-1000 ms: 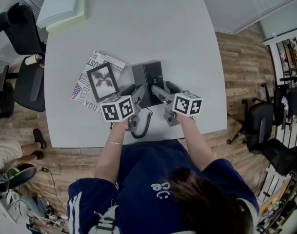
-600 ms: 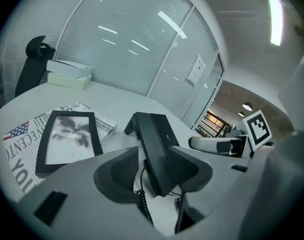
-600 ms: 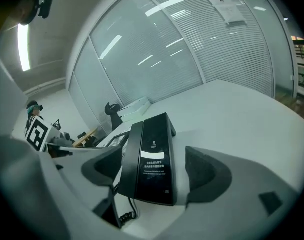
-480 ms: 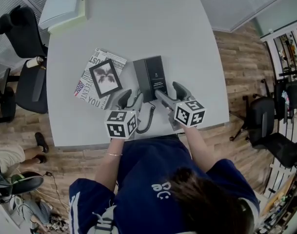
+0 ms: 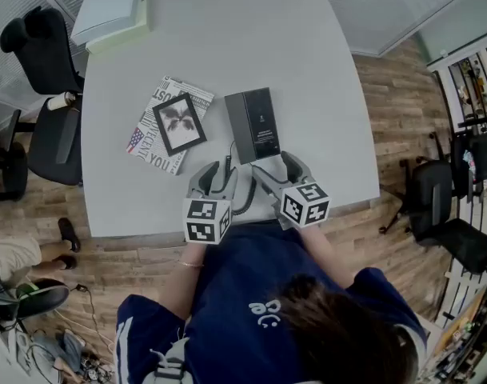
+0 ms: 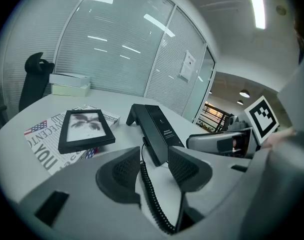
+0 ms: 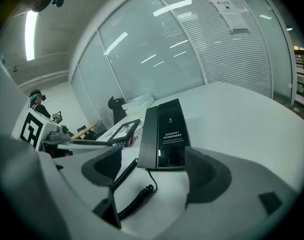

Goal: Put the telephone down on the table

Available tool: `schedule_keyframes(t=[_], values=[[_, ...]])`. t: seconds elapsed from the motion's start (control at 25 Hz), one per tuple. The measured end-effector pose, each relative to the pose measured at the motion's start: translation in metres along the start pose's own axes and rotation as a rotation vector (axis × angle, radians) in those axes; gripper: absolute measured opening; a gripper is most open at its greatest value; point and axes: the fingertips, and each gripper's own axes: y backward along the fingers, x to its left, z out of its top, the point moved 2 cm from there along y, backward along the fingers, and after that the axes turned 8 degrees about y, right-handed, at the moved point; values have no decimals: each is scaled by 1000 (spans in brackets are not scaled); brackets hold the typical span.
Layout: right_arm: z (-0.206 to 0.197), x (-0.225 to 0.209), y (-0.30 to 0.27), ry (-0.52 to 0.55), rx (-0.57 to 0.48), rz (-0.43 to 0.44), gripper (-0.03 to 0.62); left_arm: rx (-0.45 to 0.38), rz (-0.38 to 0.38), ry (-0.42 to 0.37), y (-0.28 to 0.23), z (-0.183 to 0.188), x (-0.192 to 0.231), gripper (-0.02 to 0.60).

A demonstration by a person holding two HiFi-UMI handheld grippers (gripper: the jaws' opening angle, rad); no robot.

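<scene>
Head view, telephone (image 5: pixel 255 124) flat; gripper views, cord (image 6: pixel 148 193) between jaws

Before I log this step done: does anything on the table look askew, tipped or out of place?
Nothing serious. The telephone lies flat on the table. Its coiled cord trails loose toward the near edge, passing between the left gripper's open jaws, so it could snag. The picture frame sits crooked on the newspaper.

The flat rectangular telephone (image 5: pixel 253 124) is glossy black, as is its coiled cord (image 6: pixel 148 193). The smooth tabletop (image 5: pixel 323 70) is pale grey. The black-framed picture (image 5: pixel 179 124) shows a dark blot, perhaps a flower. The printed newspaper (image 5: pixel 151 152) has black letters and a red-white-blue flag.
</scene>
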Motion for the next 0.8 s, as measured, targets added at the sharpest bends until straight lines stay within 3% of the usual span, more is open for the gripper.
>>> schedule_keyframes(t=[0.28, 0.32, 0.4, 0.48, 0.56, 0.68, 0.8], values=[[2, 13, 2, 59, 3, 15, 391, -43, -3, -19, 5, 8, 2, 169], [4, 14, 3, 73, -2, 14, 364, -53, -15, -24, 6, 10, 0, 169], [8, 16, 5, 95, -16, 5, 243, -65, -33, -31, 7, 11, -4, 162], [10, 18, 6, 113, -22, 2, 194, -70, -27, -34, 10, 11, -4, 49], [12, 20, 7, 129, -23, 2, 145, -71, -25, -30, 11, 11, -3, 5], [13, 24, 6, 153, -21, 4, 41, -69, -37, -29, 11, 11, -3, 5], [13, 28, 5, 160, -17, 21, 9, -66, -35, -37, 11, 10, -2, 5]])
